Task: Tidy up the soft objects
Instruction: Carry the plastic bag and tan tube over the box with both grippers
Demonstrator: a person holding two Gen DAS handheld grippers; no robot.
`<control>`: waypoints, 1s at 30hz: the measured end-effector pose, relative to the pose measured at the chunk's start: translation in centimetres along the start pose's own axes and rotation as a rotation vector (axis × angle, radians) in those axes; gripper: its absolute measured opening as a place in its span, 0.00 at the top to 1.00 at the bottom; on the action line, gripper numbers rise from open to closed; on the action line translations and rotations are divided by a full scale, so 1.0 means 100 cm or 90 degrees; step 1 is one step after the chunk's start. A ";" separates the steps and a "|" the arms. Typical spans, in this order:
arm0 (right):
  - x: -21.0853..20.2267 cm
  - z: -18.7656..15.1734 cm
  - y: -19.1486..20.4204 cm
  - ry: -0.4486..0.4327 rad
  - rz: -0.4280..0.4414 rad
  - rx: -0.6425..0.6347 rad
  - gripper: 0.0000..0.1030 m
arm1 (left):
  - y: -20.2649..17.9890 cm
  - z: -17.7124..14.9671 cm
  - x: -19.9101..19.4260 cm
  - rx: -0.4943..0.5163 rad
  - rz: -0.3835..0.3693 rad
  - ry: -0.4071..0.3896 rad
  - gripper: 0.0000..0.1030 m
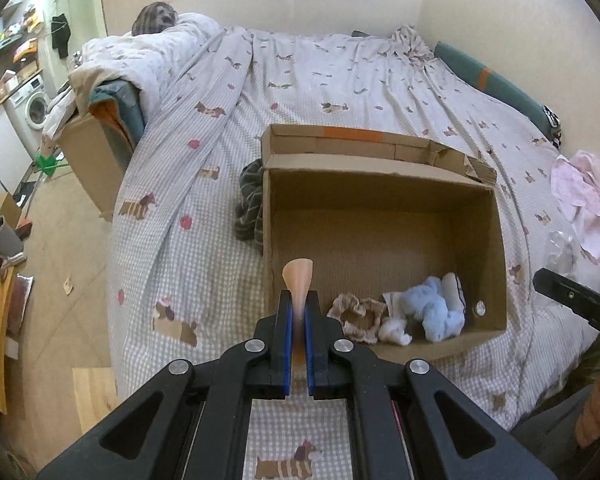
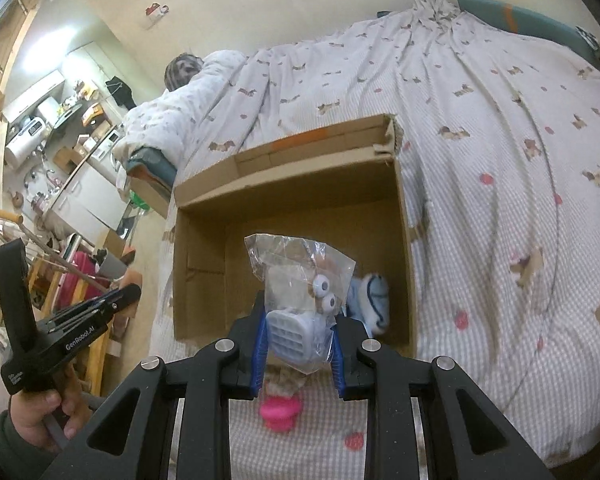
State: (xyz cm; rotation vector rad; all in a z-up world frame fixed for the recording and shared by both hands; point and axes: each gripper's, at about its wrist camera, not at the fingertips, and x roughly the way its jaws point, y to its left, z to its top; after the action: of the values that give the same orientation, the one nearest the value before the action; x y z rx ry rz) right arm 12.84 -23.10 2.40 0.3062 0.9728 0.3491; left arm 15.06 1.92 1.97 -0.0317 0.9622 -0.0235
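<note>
Matt corrugated cardboard box (image 1: 380, 208), glossy crinkled plastic bag (image 2: 296, 264)

Open cardboard box (image 1: 380, 200) is sitting on the bed, holding a blue plush (image 1: 436, 308), a beige frilly fabric piece (image 1: 358, 316) and a small white fluffy item (image 1: 396, 330) bunched along its near wall. A thin peach-coloured piece (image 1: 298, 280), possibly rubbery, is standing upright, pinched above the box's near-left corner. A clear plastic bag (image 2: 300, 280) with a googly-eyed toy and a white grid part is being held upright over the box's near edge.
</note>
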 end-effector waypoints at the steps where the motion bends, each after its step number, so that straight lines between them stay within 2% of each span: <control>1: 0.005 0.003 0.003 -0.001 0.002 -0.001 0.73 | -0.001 0.003 0.003 0.001 0.000 -0.001 0.95; 6: 0.036 0.016 0.013 -0.003 0.005 -0.004 0.73 | -0.006 0.017 0.019 0.005 -0.004 -0.008 0.95; 11: 0.059 0.015 0.010 -0.006 0.000 -0.021 0.73 | -0.013 0.021 0.049 0.027 0.018 -0.005 0.95; 20: 0.091 0.008 0.003 0.036 -0.034 -0.014 0.73 | -0.018 0.014 0.081 0.025 -0.025 0.013 0.95; 26: 0.114 -0.002 0.001 0.074 -0.055 -0.018 0.73 | -0.023 0.006 0.091 0.031 -0.031 0.034 0.94; 30: 0.123 -0.003 0.001 0.089 -0.062 -0.016 0.73 | -0.035 -0.001 0.097 0.069 -0.022 0.044 0.94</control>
State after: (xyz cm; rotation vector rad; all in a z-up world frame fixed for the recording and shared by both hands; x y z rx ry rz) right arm 18.89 -17.87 -6.90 0.2129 1.1153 0.2964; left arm 20.56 -1.89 -5.92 0.0528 1.0284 -0.1083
